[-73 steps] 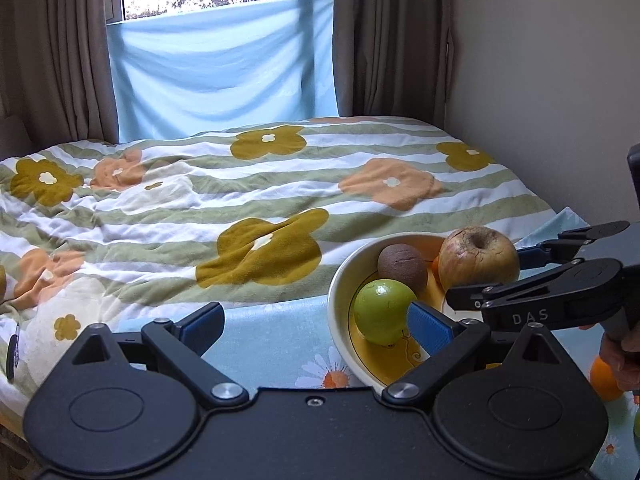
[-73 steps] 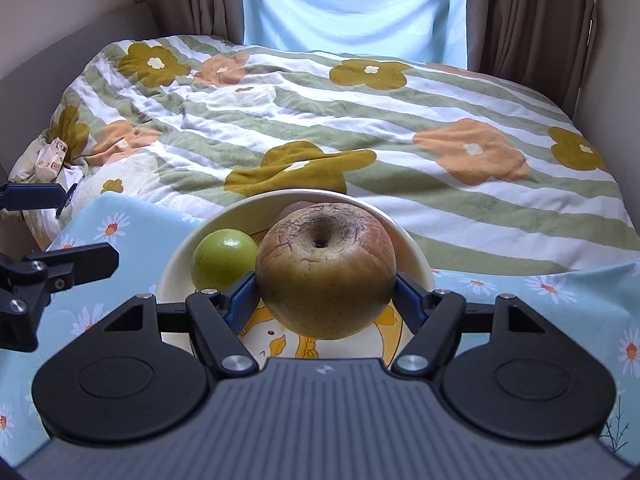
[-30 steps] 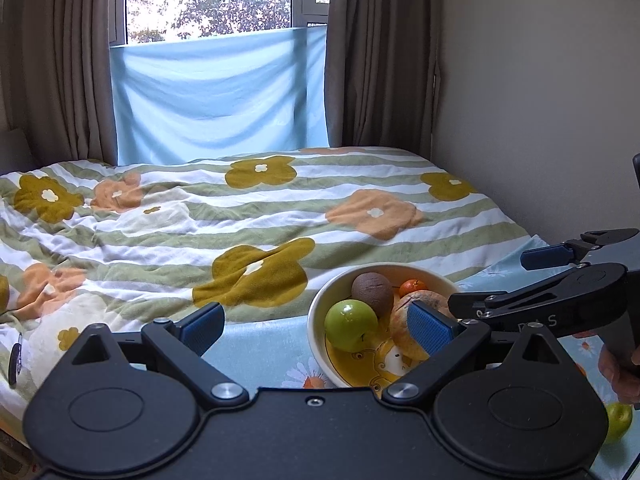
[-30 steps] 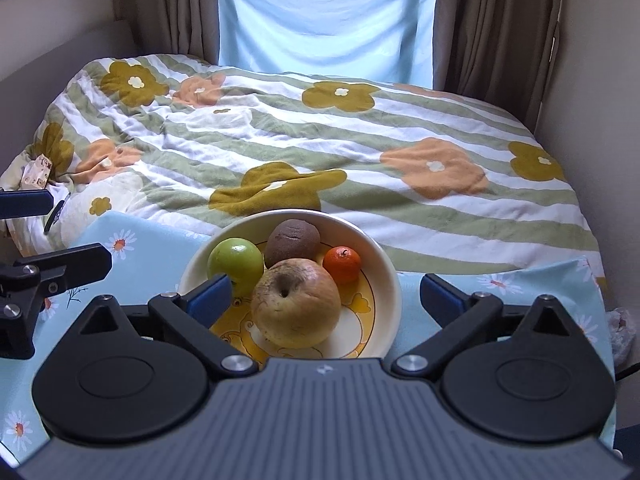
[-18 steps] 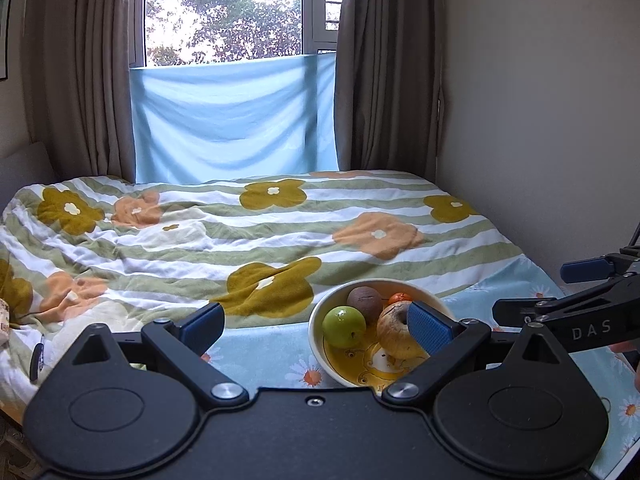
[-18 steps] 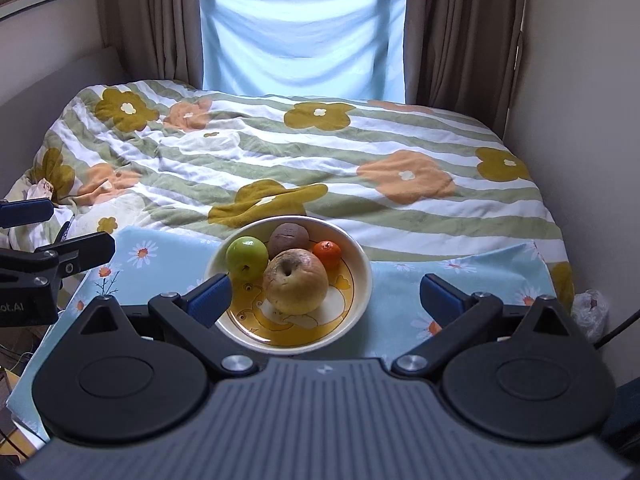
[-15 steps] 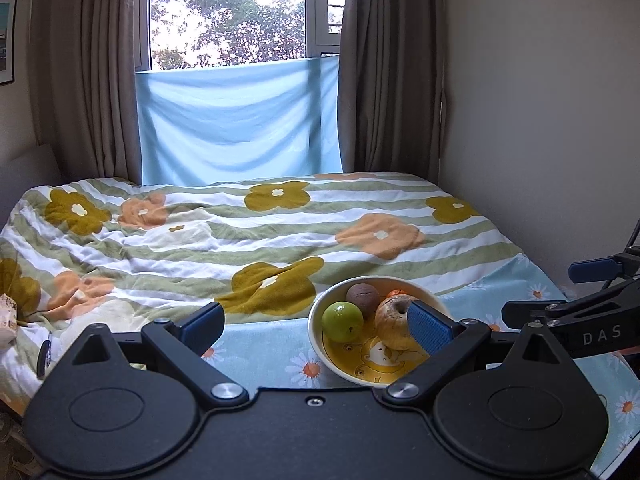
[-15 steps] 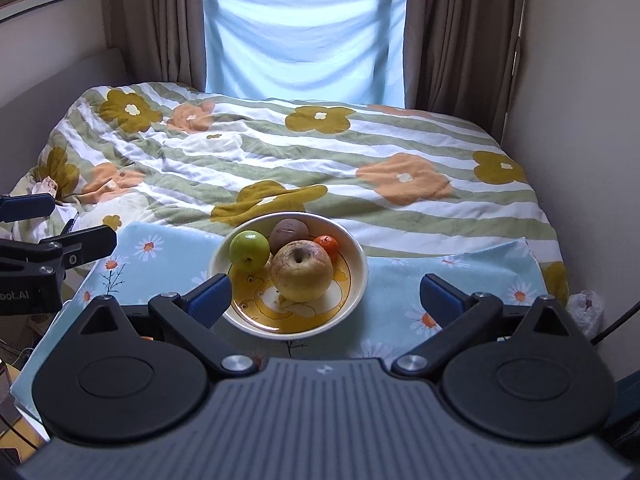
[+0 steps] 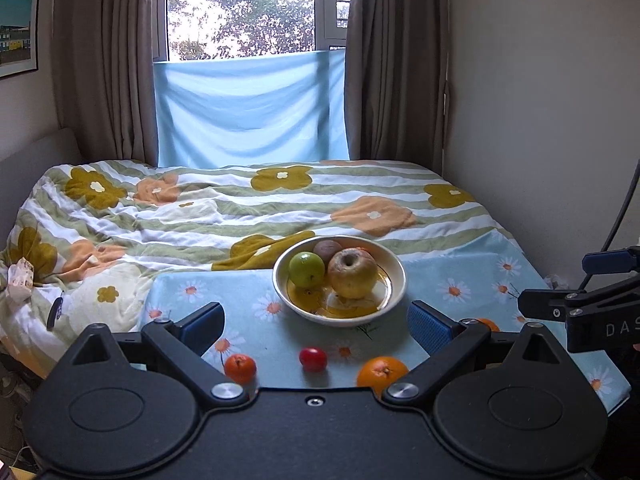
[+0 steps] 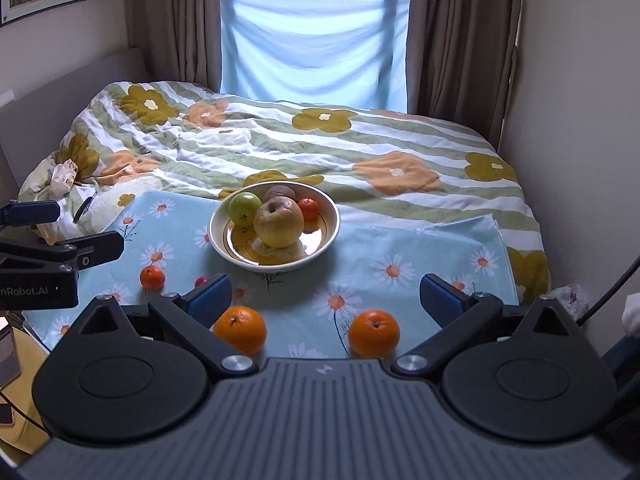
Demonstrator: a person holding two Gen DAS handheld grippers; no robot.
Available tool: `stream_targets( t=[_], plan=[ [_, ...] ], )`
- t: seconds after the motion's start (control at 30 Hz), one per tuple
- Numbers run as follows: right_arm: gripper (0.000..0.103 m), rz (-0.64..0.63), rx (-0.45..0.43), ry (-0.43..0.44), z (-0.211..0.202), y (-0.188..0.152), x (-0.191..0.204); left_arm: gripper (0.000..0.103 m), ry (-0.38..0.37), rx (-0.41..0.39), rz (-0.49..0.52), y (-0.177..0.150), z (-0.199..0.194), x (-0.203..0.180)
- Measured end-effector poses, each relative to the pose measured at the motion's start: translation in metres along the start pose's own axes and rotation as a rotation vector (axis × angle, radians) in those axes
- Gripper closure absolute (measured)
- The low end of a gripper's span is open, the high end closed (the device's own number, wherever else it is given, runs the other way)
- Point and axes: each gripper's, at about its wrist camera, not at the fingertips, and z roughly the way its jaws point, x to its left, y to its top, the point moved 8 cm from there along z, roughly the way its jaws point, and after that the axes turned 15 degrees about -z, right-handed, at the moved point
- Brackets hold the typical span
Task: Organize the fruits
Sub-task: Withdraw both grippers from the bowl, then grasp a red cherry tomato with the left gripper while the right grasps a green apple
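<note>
A cream bowl (image 9: 396, 280) (image 10: 332, 220) sits on the daisy-print cloth (image 10: 400, 248). It holds a big yellow-brown apple (image 9: 354, 274) (image 10: 279, 222), a green apple (image 9: 306, 269) (image 10: 244, 207), a brown fruit (image 10: 281, 192) and a small tangerine (image 10: 308, 208). Loose on the cloth nearer me lie two oranges (image 10: 240, 330) (image 10: 373, 332), a small tangerine (image 9: 239, 366) (image 10: 152, 277) and a small red fruit (image 9: 313, 358). My left gripper (image 9: 316, 322) is open and empty, pulled back from the bowl. My right gripper (image 10: 324, 296) is open and empty above the two oranges.
The cloth covers a low surface at the foot of a bed with a floral striped duvet (image 9: 240, 208). A wall (image 10: 580, 120) runs close on the right, curtains and a window at the back. A cable (image 9: 620, 208) hangs at the right edge.
The right gripper let go of the big apple into the bowl and opened. Both grippers then drew back and up, so the loose fruit on the near cloth came into view.
</note>
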Motion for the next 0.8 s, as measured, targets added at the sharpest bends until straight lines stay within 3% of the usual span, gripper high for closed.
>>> stream_targets(
  t=[0.47,0.67,0.8],
  plan=[
    [0.0,0.019,0.087,-0.009,0.013,-0.097,-0.052,0.005,0.005,0.123,0.006,-0.088,0.024,-0.052],
    [0.0,0.036,0.112,0.022,0.031,-0.124,-0.055,0.012,0.008,0.191,-0.001,-0.118,0.055,-0.06],
    [0.0,0.022,0.136,0.035,0.046,-0.136,-0.049,0.028,0.023,0.229,-0.012,-0.132,0.075,-0.058]
  ],
)
